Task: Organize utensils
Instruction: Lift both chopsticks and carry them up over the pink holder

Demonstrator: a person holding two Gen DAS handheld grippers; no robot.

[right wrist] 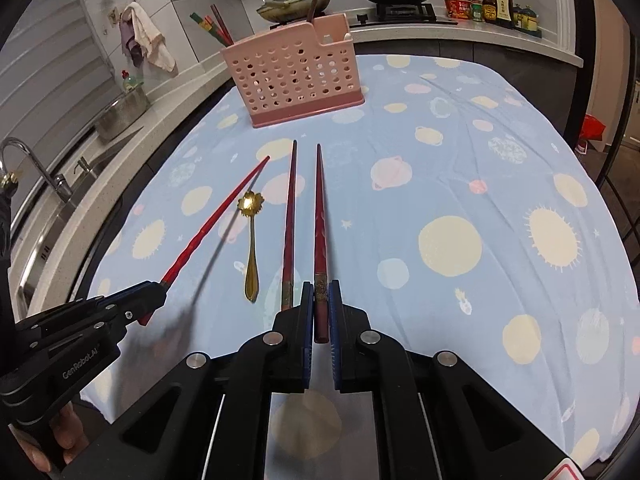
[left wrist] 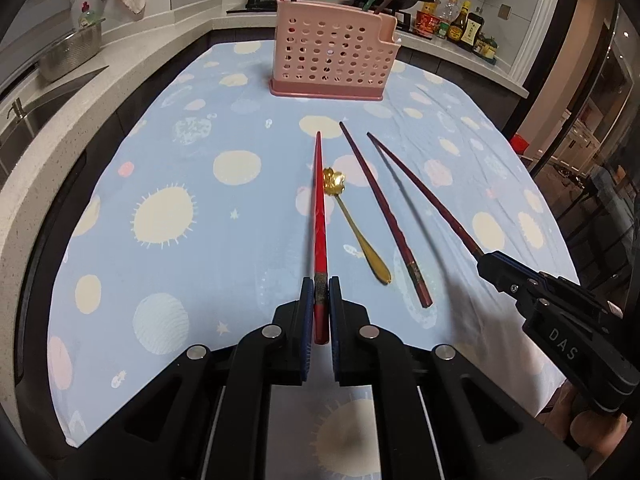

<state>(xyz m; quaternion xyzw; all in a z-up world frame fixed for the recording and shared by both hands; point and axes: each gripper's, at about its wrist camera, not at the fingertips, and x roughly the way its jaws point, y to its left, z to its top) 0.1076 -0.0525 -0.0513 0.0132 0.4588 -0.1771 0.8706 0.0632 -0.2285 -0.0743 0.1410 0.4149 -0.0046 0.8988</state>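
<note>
Chopsticks gripped in both hands, lifted clear of the desk for the pink holder.

Left wrist view: the left gripper has its jaws clenched on the butt of a red chopstick, tip aimed at the pink utensil holder far across the desk; a gold spoon and a dark chopstick lie just beside it on the cloth. Right wrist view: the right gripper is clamped on a maroon chopstick. Doing this well probably means tilting each stick upright before reaching the holder, then lowering it tip-first among those already standing, without nudging the light holder.
</note>
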